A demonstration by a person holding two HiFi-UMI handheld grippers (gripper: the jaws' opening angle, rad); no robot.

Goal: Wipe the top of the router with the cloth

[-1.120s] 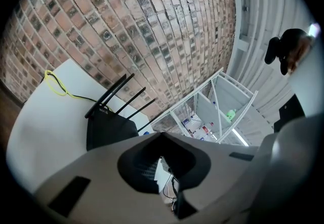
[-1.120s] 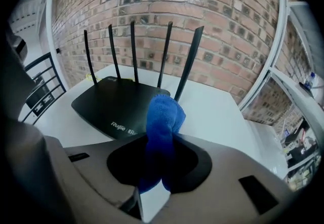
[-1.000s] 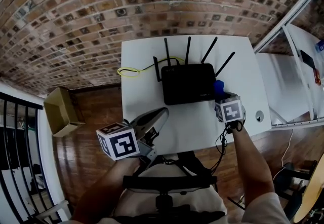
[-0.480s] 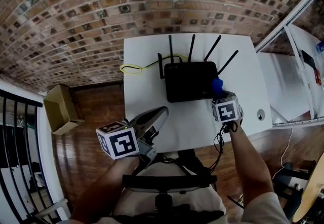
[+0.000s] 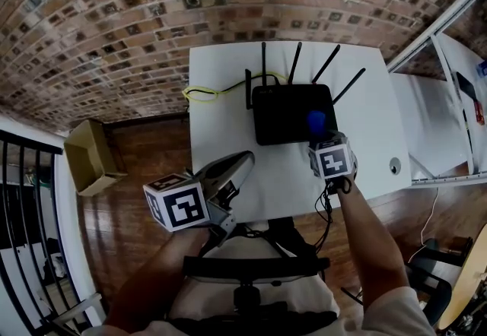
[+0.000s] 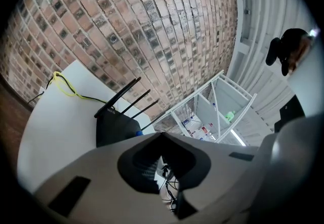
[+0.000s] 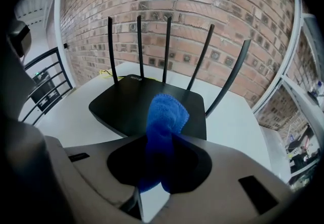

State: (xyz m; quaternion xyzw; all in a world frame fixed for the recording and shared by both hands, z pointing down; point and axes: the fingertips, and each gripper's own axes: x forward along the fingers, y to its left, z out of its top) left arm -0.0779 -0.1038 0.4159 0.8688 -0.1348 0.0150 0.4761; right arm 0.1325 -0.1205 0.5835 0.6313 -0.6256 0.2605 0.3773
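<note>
The black router (image 5: 285, 118) sits toward the 12 o'clock side of the white worktop (image 5: 221, 122), flat on its base. Its five antennas (image 7: 167, 48) rise along the rear edge, in front of the brick wall (image 5: 152, 15). The blue cloth (image 5: 316, 122) is over the router's top, at the 4 o'clock part of the lid. The right gripper view shows the bunched end of the cloth (image 7: 164, 114) sticking forward over the dark lid (image 7: 126, 109). Whether it presses on the surface cannot be told.

The right gripper (image 5: 319, 137) comes in from the router's 5 o'clock, and its jaws are clenched on the cloth, which runs back between them. Its marker cube (image 5: 332, 161) is just short of the router's near edge.

The left gripper (image 5: 242, 162) hangs over the worktop's near edge, at the router's 7 o'clock and well apart from it. Its jaws are drawn together at the tips with nothing between them.

A yellow cable (image 5: 199, 91) loops on the worktop at the router's 9 o'clock and runs to its rear. At 9 o'clock of the worktop, a cardboard box (image 5: 91, 158) sits on the wooden floor (image 5: 144, 160). A black railing (image 5: 27, 220) is at the far left.
</note>
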